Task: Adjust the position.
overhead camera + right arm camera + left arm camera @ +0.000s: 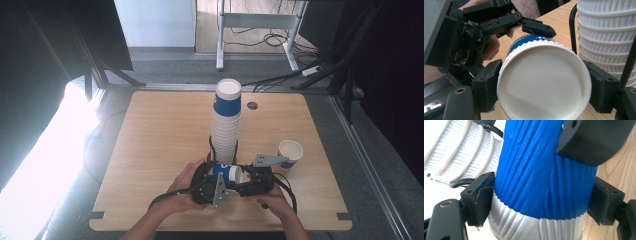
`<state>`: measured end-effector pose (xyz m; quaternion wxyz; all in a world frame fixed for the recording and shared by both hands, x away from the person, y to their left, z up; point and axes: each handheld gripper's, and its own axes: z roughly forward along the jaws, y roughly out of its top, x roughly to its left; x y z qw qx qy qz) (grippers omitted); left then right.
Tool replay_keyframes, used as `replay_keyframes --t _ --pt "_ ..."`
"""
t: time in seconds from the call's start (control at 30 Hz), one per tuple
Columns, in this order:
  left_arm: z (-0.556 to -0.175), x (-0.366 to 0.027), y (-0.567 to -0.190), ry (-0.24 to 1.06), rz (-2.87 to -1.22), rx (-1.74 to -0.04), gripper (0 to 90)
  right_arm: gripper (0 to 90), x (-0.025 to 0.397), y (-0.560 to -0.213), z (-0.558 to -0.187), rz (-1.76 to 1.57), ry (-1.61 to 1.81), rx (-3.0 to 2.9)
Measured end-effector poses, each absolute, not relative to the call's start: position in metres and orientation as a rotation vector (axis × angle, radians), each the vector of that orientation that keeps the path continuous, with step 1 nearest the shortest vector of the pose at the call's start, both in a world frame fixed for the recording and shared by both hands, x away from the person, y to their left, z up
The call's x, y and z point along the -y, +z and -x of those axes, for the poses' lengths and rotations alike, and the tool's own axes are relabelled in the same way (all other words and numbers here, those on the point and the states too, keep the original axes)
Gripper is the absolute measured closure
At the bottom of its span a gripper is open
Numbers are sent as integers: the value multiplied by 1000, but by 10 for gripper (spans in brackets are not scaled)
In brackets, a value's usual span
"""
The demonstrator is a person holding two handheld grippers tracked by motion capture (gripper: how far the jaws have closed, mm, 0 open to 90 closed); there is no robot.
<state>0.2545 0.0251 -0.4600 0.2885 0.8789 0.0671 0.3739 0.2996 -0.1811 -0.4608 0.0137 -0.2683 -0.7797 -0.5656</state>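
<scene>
Two grippers on one cup (227,173): it lies sideways just above the tabletop (160,140), in front of the tall stack (226,122), held between my hands. My left gripper (220,176) has its jaws clamped across the blue ribbed sleeve, one pad on each side, as the left gripper view shows on the cup (544,177). My right gripper (245,179) has its jaws closed on the white end of the cup (544,82), which faces its camera as a flat white disc; I can't tell for sure if that is the base or a nested cup's bottom. Looks like two nested cups being pulled apart, judging by the doubled edge in the right gripper view.

To do it well: keep the left grip firm on the sleeve but not crushing, the paper already shows a crease. Pull the right gripper straight along the cup's axis, with a small twist if it sticks. Stay clear of the stack, it stands just beside my jaws and looks easy to topple. A loose cup (290,151) stands upright to the right, well apart; the freed one could go beside it.
</scene>
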Motion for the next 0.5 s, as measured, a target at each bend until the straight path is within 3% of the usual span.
replay_keyframes --t 0.33,0.5 --pt "-253 -31 -462 1071 -2375 -119 178 202 186 -444 -299 768 -1698 2575" --pt "-251 -27 -462 1102 -2395 -71 178 201 187 -429 -301 687 -1504 2714"
